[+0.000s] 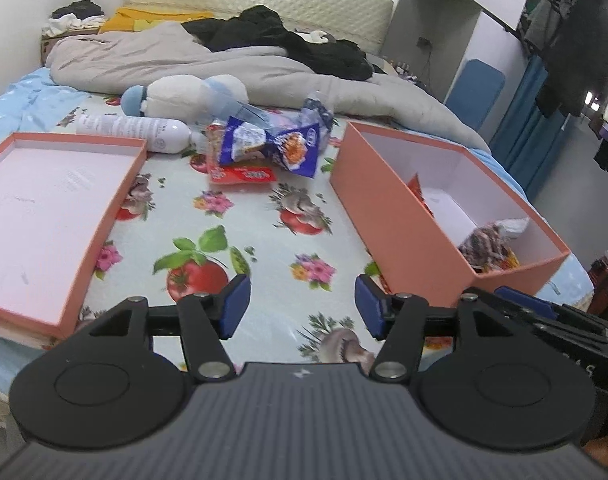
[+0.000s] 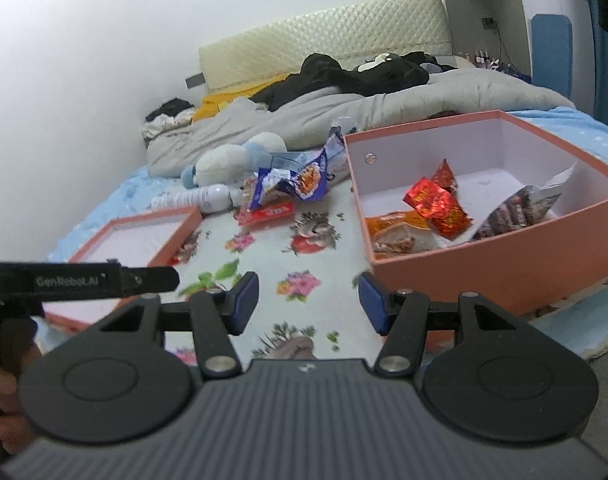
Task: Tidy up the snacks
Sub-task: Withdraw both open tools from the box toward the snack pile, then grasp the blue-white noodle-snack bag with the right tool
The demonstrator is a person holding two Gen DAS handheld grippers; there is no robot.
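Left gripper (image 1: pixel 302 307) and right gripper (image 2: pixel 308 303): jaws apart, nothing between them, both above the floral sheet (image 1: pixel 264 240). Loose snack packets (image 1: pixel 264 148) lie piled on the sheet between the shallow pink lid (image 1: pixel 116 204) and the deep pink box (image 2: pixel 483 276). The box contains red packets (image 2: pixel 437 202), an orange packet (image 2: pixel 395 232) and a dark packet (image 2: pixel 511 212)

L gripper (image 1: pixel 302 306) jaws apart, nothing btwn, over floral sheet (image 1: pixel 264 240). Box lid (image 1: pixel 44 208) left, orange box (image 1: pixel 435 208) right, snack pile (image 1: pixel 264 148) ahead.
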